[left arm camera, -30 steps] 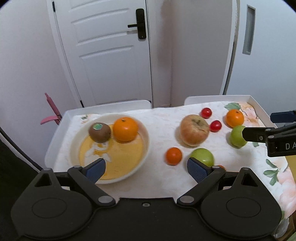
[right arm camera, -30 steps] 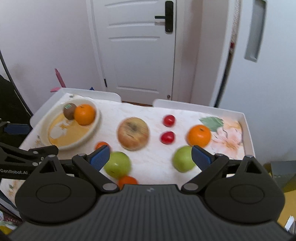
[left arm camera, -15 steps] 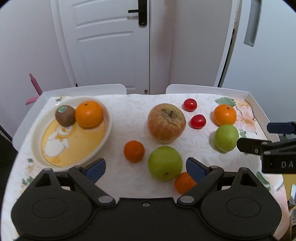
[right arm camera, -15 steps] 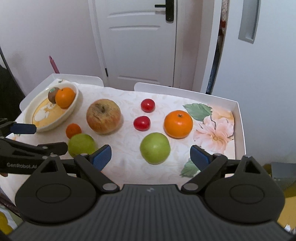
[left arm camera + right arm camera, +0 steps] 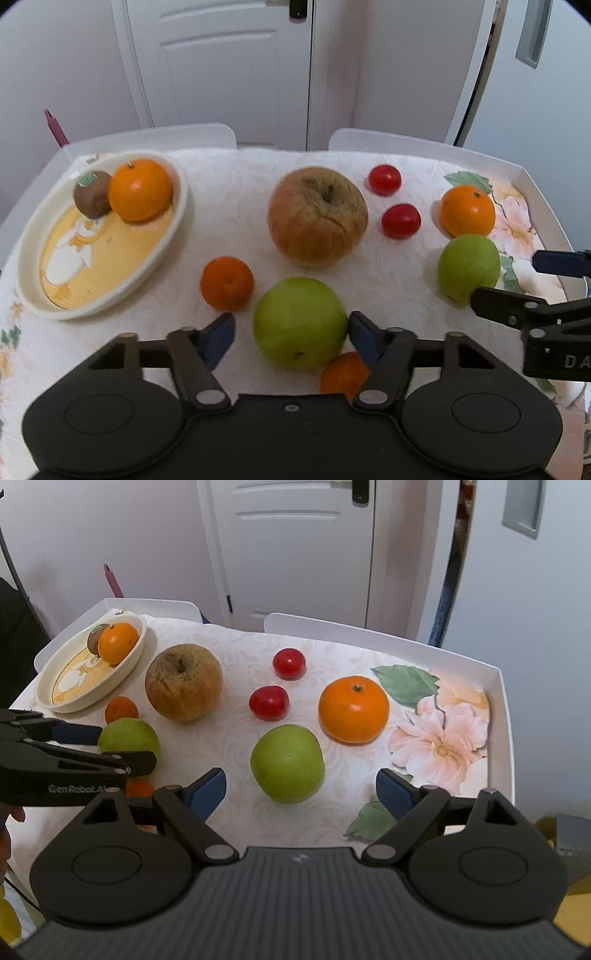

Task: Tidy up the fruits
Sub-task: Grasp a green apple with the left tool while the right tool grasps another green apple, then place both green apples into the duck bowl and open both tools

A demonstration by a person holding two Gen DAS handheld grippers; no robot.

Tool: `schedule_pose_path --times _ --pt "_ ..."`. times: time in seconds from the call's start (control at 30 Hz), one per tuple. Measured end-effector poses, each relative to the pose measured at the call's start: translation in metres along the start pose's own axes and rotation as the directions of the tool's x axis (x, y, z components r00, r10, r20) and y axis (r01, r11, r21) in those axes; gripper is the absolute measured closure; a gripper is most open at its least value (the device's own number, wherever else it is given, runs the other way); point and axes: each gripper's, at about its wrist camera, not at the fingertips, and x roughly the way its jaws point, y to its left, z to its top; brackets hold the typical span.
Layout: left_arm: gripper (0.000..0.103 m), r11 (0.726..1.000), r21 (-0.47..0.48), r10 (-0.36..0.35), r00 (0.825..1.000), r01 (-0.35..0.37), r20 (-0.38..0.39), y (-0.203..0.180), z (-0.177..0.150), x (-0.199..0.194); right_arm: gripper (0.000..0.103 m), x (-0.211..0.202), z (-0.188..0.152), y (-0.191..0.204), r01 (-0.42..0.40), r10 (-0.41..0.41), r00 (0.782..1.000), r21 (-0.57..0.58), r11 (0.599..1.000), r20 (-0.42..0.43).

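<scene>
Two green apples point(image 5: 300, 322), two tomatoes point(image 5: 400, 220), four oranges point(image 5: 226, 283).
My left gripper point(image 5: 291, 332) has narrowed around one apple since earlier; my right gripper point(image 5: 301, 788) gapes wide.

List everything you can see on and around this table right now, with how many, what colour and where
Bowl: 1, cream and yellow, table's left end.
Kiwi: 1, brown, in bowl.
Oranges: 2, one in bowl, one far right.
Small tangerines: 2, orange, near edge.
Large apple: 1, red-brown, centre.
Green apples: 2, one per gripper.
Tomatoes: 2, red, right of centre.
Tablecloth: 1, white, floral.
Door: 1, white, behind.
Left gripper: open around green apple.
Right gripper: open.
</scene>
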Motion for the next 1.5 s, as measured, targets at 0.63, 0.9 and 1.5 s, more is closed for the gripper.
schedule_pose_path --times 0.63,0.9,1.5 --pt "0.043 1.000 0.009 0.013 1.000 -0.013 0.003 -0.004 -0.003 0.000 0.025 0.031 0.006 -0.001 -0.036 0.036 0.999 -0.003 0.999 -0.037" --pt "0.043 1.000 0.010 0.019 1.000 -0.019 0.006 0.000 -0.005 -0.004 0.036 0.031 0.005 0.001 -0.044 0.044 0.999 -0.005 0.999 -0.032" --pt "0.043 0.999 -0.021 0.050 0.991 -0.048 0.127 0.033 0.009 -0.069 0.037 -0.030 0.029 0.041 -0.049 0.051 0.998 -0.030 0.998 0.041"
